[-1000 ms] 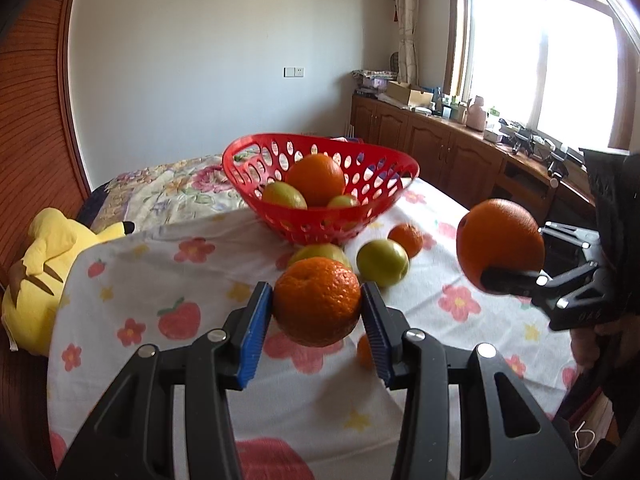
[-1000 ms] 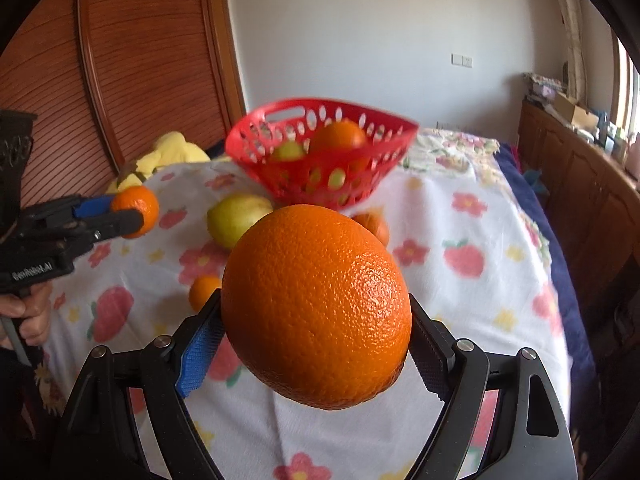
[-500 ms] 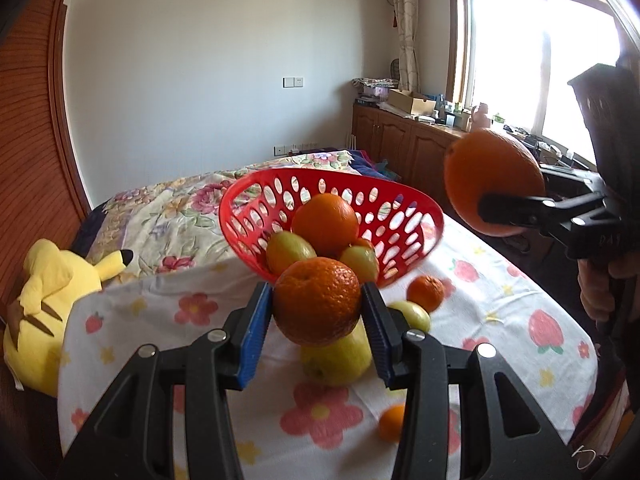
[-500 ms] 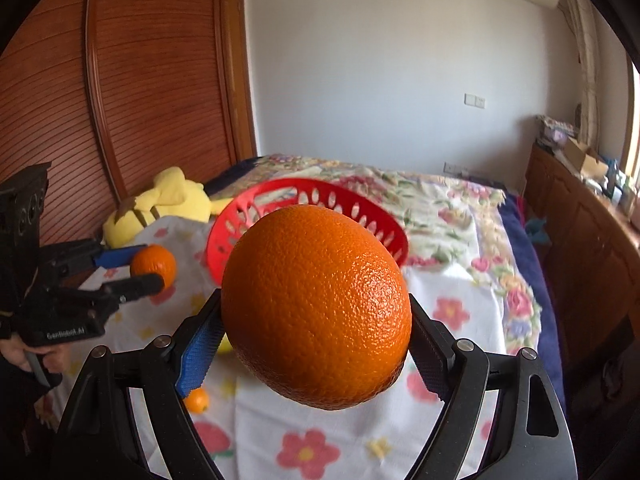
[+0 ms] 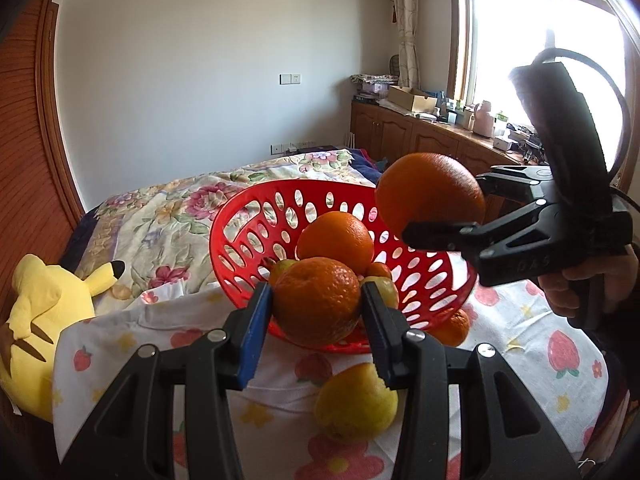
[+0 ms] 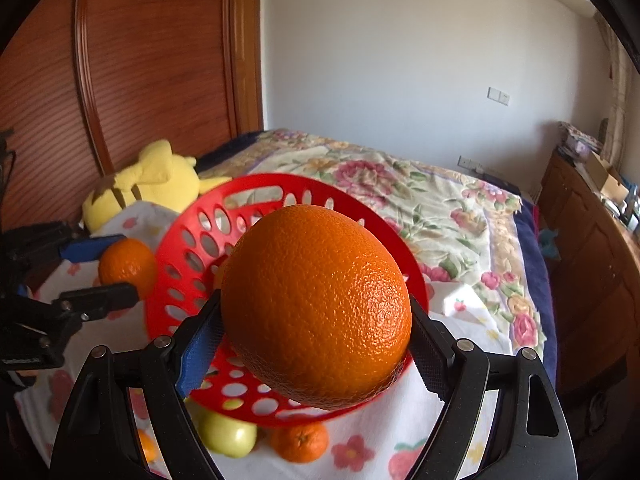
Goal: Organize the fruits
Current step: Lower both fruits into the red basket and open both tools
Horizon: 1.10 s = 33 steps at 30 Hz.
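My left gripper (image 5: 317, 304) is shut on a small orange (image 5: 317, 301) and holds it at the near rim of the red basket (image 5: 240, 236). My right gripper (image 6: 316, 332) is shut on a large orange (image 6: 316, 332) and holds it above the basket (image 6: 192, 240). The large orange also shows in the left wrist view (image 5: 430, 196), over the basket's right side. The small orange also shows in the right wrist view (image 6: 126, 266), left of the basket. The basket holds an orange (image 5: 336, 240) and some yellow-green fruits, partly hidden.
A yellow pear (image 5: 354, 402) and a small tangerine (image 5: 454, 326) lie on the flowered tablecloth (image 5: 120, 344) beside the basket. A green apple (image 6: 228, 436) and a tangerine (image 6: 300, 440) show below the basket. A yellow plush toy (image 5: 36, 312) lies at the left; cabinets stand at the right.
Both grippers have moved toward the basket with their oranges. The large orange has gone from right of the basket to above it; the small orange has reached its near rim.
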Available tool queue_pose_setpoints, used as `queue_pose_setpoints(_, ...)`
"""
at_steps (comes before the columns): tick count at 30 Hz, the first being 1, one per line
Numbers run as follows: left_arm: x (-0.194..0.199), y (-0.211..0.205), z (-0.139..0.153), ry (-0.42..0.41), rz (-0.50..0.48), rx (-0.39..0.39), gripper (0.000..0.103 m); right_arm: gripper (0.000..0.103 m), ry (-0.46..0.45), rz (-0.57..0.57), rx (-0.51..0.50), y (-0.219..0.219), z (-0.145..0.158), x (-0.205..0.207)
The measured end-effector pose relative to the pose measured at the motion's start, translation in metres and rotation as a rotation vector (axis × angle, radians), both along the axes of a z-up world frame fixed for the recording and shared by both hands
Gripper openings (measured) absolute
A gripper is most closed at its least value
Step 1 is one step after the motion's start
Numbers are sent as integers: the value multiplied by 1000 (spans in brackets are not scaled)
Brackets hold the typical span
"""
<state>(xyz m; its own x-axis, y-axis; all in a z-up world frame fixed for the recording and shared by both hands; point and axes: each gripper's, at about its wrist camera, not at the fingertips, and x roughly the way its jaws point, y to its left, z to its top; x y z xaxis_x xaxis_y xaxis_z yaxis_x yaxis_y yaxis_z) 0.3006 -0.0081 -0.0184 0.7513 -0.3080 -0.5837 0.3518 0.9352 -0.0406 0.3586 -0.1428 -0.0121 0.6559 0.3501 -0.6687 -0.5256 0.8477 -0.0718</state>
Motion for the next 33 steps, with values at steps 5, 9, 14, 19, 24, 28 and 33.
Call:
queue_pose_setpoints(5, 9, 0, -3, 3, -5, 2, 44, 85, 15, 8, -62, 7, -12, 10)
queue_pose_setpoints(9, 13, -2, -5, 10, -7, 2, 44, 86, 29, 15, -97, 11, -17, 18)
queue_pose_setpoints(14, 18, -6, -9, 18, -10, 4, 44, 86, 54, 25, -117, 14, -24, 24)
queue_pose_setpoints(19, 23, -4, -15, 26, -8, 11, 44, 86, 76, 35, -127, 18, -31, 27)
queue_pose_setpoints(24, 24, -5, -17, 30, -5, 10, 44, 86, 63, 44, -159, 25, -34, 25)
queue_pose_setpoints(28, 25, -4, -18, 29, -7, 11, 44, 86, 76, 39, -154, 24, -37, 27)
queue_pose_setpoints(33, 25, -5, -18, 31, -7, 14, 44, 86, 60, 29, -139, 23, -37, 28)
